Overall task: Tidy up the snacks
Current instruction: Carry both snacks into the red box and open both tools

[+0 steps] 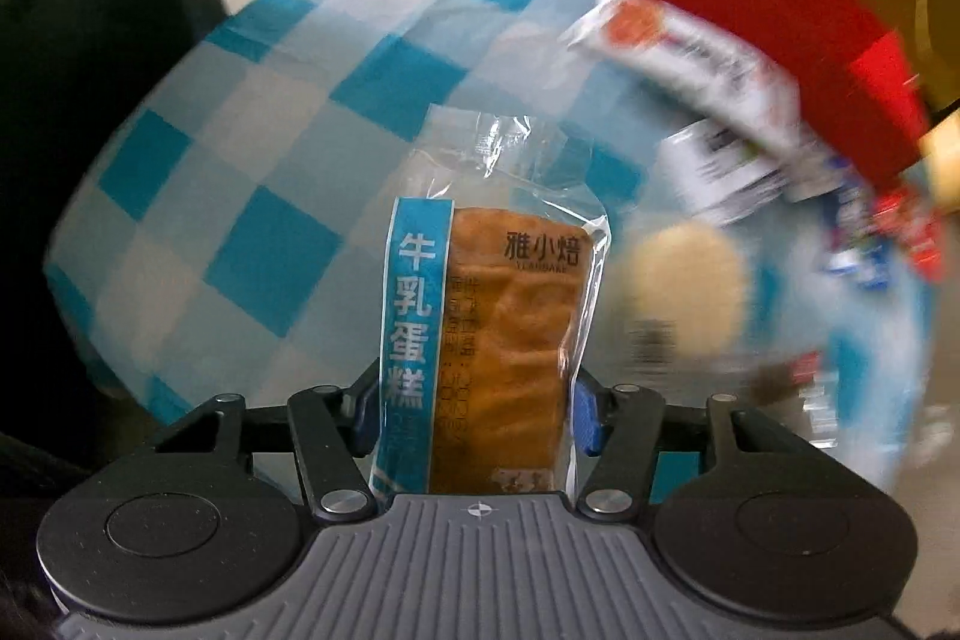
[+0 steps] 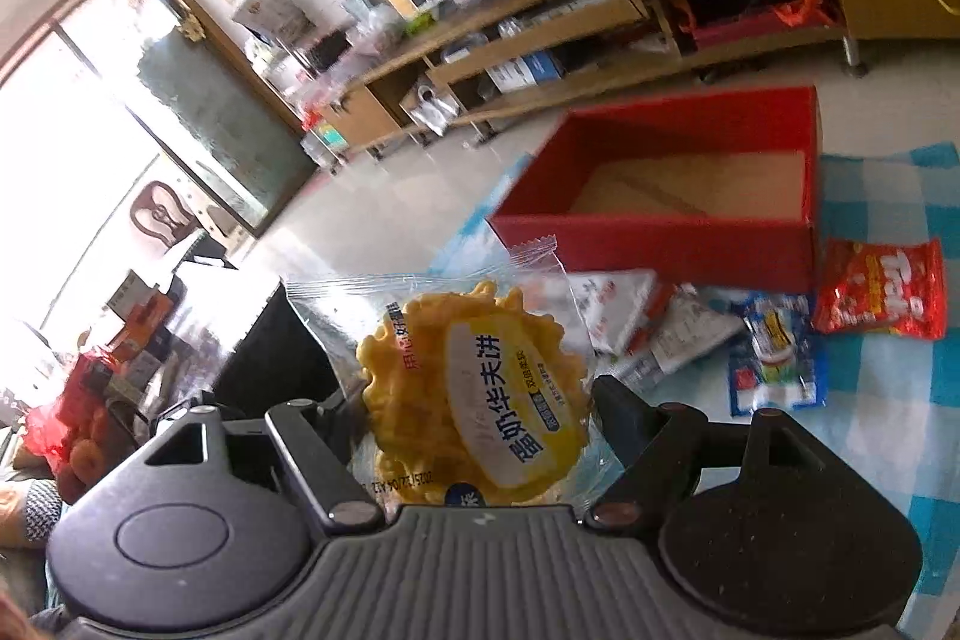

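Left gripper: the left gripper [image 1: 477,418] pointed steeply down over the checked cloth [image 1: 240,196], its jaws closed on the sides of a wrapped cake [image 1: 492,328].
Cake: a brown slab in a clear wrapper with a blue strip of white characters; it stood upright between the jaws, its lower end down at the gripper body and its crimped top end reaching well past the fingertips.
Ahead of the left jaws: blurred by motion; to the right of the cake lay a pale round snack [image 1: 684,274], and further off a white packet [image 1: 690,46] just beside the red box [image 1: 750,10].
Right gripper: the right gripper [image 2: 480,400] pointed forward and somewhat down, its jaws holding a round yellow waffle [image 2: 474,400] in a clear bag.
Waffle: ruffled at the edge, with a yellow-and-white label; it filled the gap between the jaws, and the bag's crimped edge stuck up beyond them.
Box, from the right jaws: ahead and to the right, open at the top, with a bare brown floor inside.
Loose snacks: between the right jaws and the box lay white packets [image 2: 630,310]; right of those a blue packet [image 2: 774,358] and a red one [image 2: 882,289], all on the cloth, outside the box.
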Demonstrator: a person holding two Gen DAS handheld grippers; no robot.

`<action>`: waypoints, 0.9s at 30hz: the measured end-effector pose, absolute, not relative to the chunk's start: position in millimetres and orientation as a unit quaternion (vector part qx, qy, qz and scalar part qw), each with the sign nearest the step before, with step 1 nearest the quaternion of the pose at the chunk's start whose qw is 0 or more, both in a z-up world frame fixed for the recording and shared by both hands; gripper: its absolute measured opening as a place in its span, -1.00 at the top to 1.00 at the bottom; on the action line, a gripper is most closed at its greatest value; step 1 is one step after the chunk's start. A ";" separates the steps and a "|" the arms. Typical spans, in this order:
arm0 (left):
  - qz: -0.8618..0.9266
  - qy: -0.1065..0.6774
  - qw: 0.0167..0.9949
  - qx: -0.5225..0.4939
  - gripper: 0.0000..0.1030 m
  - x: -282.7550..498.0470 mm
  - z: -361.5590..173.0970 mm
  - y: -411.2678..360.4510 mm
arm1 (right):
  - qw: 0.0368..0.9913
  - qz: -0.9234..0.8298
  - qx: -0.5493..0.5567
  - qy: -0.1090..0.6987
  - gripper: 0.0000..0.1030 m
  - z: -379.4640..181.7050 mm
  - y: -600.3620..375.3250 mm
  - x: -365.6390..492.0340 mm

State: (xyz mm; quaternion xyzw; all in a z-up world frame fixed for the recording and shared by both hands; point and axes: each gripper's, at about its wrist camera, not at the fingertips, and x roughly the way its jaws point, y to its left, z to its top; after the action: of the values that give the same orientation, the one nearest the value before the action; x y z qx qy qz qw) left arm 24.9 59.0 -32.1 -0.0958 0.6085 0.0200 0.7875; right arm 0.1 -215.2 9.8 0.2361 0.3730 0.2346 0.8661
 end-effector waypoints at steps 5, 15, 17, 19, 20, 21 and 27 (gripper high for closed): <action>-0.030 0.563 0.817 -0.124 -0.26 30.9 12.2 53.0 | 0.872 0.233 0.251 0.350 -0.49 23.3 -217.5 6.9; -0.095 0.480 0.859 -0.154 -0.27 116.2 59.0 9.0 | 0.890 0.158 0.285 0.319 -0.49 28.9 -241.2 75.2; -0.100 0.475 0.861 -0.151 -0.27 142.2 61.0 -6.9 | 0.895 0.142 0.285 0.313 -0.49 30.7 -246.8 92.7; -0.099 0.466 0.869 -0.136 -0.27 163.2 61.1 -19.5 | 0.899 0.128 0.280 0.310 -0.49 29.2 -251.1 111.2; -0.094 0.460 0.874 -0.124 -0.27 175.7 58.8 -26.5 | 0.901 0.123 0.278 0.311 -0.49 27.8 -252.5 120.2; -0.089 0.456 0.878 -0.112 -0.27 186.6 57.4 -33.1 | 0.901 0.119 0.275 0.313 -0.49 25.2 -253.6 129.3; -0.080 0.459 0.882 -0.071 -0.27 241.1 29.1 -61.0 | 0.890 0.099 0.270 0.354 -0.49 -9.8 -255.3 185.2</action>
State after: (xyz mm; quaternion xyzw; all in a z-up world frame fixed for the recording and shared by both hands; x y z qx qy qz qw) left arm 241.1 -61.0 29.1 -0.0711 0.4591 -0.0799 0.8819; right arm 185.2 -255.3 -9.8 0.2697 0.3539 0.0991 0.8900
